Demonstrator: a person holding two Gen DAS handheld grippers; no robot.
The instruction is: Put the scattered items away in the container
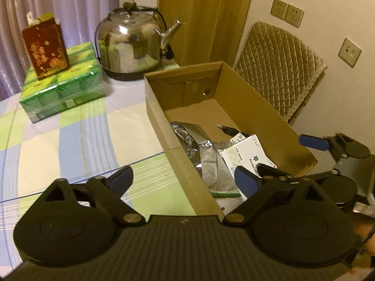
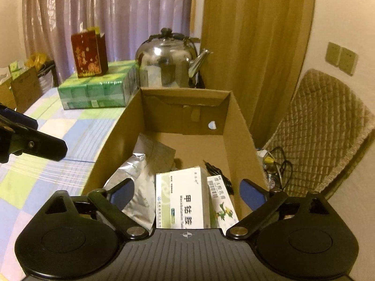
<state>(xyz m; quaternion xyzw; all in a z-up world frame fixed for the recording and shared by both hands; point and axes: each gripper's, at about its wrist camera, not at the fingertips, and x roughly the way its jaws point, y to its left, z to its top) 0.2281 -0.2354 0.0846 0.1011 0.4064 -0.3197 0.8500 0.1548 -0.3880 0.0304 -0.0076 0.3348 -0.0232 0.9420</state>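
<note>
You had a matt brown cardboard box holding crinkled, shiny foil pouches and smooth paper cartons. Behind it stood a mirror-polished metal kettle, glossy film-wrapped green packs and a quilted cloth chair cover.

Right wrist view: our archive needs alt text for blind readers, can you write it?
An open right gripper hovers over a cardboard box holding medicine boxes, foil packets and a black cable. Behind it stand a steel kettle and green tissue packs.

A home: curtains, kettle, checked tablecloth.
</note>
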